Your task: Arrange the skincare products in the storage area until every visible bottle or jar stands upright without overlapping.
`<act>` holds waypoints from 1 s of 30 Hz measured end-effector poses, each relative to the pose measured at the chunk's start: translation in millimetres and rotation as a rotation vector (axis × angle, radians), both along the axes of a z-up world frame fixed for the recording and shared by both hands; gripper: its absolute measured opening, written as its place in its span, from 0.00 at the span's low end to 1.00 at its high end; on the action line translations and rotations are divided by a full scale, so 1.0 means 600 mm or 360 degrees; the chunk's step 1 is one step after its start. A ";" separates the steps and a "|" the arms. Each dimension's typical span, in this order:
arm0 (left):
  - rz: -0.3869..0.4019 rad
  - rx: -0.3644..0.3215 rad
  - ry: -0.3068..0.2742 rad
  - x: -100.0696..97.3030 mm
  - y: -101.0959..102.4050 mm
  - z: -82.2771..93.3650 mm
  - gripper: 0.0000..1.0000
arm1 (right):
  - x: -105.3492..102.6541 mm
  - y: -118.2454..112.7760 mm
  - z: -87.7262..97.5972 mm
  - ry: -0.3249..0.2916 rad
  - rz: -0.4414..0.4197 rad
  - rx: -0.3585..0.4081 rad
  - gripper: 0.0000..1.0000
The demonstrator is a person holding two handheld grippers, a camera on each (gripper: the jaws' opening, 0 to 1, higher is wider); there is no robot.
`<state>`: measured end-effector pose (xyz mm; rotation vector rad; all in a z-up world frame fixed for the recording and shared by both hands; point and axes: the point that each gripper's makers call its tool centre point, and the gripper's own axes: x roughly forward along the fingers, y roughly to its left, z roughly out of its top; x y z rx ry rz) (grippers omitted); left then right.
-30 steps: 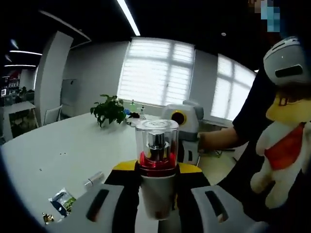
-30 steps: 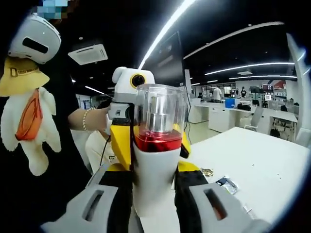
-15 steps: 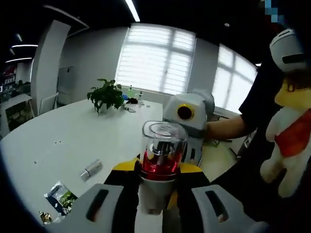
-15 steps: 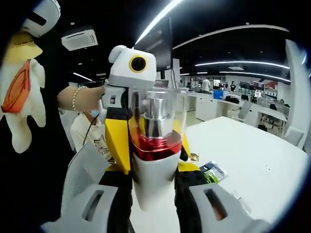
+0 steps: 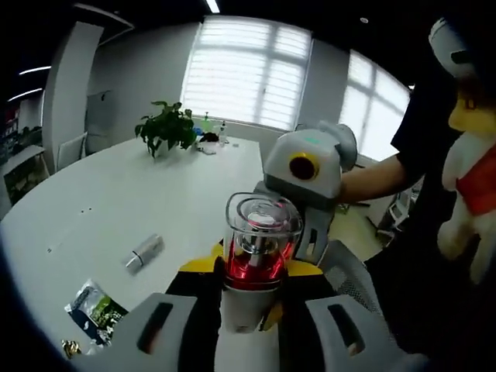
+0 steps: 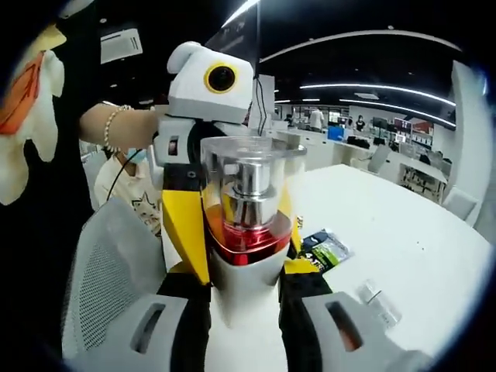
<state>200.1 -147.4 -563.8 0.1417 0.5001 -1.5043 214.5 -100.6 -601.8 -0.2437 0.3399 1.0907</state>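
Clear-capped, red-banded white bottle (image 5: 252, 271)

white bottle (image 5: 249, 288) with red band, clear cap

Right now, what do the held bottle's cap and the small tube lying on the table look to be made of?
The bottle cap looks like clear glossy plastic: the silver pump and red collar show through it. The small tube lying on the white table looks silvery, perhaps metallic or foil-coated plastic; it is too small to be sure.
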 end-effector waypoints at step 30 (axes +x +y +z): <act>-0.0048 0.0135 -0.0038 0.073 -0.036 -0.144 0.23 | 0.075 -0.062 -0.148 -0.0017 -0.0284 -0.0236 0.33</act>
